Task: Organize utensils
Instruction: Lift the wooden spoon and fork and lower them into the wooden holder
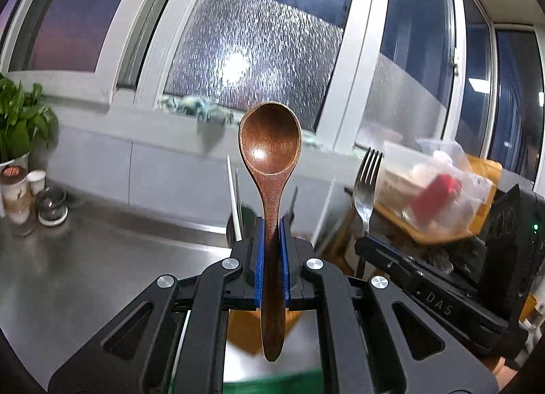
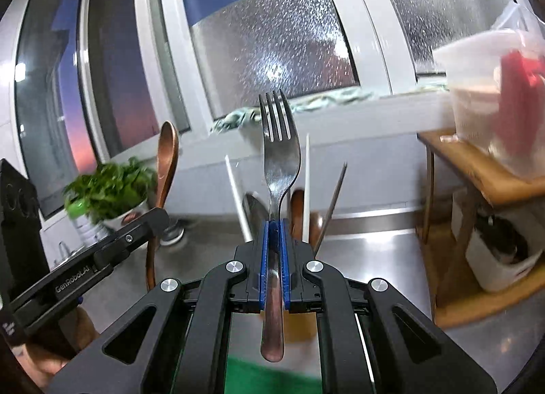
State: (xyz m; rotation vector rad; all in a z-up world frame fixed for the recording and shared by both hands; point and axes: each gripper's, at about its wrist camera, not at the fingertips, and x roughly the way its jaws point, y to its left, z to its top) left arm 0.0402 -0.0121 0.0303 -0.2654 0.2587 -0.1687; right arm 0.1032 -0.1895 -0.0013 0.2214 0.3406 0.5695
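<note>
My left gripper (image 1: 271,223) is shut on a brown wooden spoon (image 1: 270,142), held upright with the bowl up. My right gripper (image 2: 276,223) is shut on a metal fork (image 2: 280,152), held upright with the tines up. The fork (image 1: 366,183) and right gripper also show at the right in the left wrist view. The wooden spoon (image 2: 167,162) and left gripper show at the left in the right wrist view. Just beyond the right gripper, white chopsticks (image 2: 307,183), a metal spoon (image 2: 255,210) and other utensils stand upright in a partly hidden holder.
A steel counter (image 1: 85,274) runs below a window sill. A potted plant (image 1: 20,121) and small cups (image 1: 51,205) stand at the left. A wooden shelf (image 2: 483,169) at the right carries a plastic container in a bag (image 2: 497,94). A green surface (image 2: 272,377) lies below.
</note>
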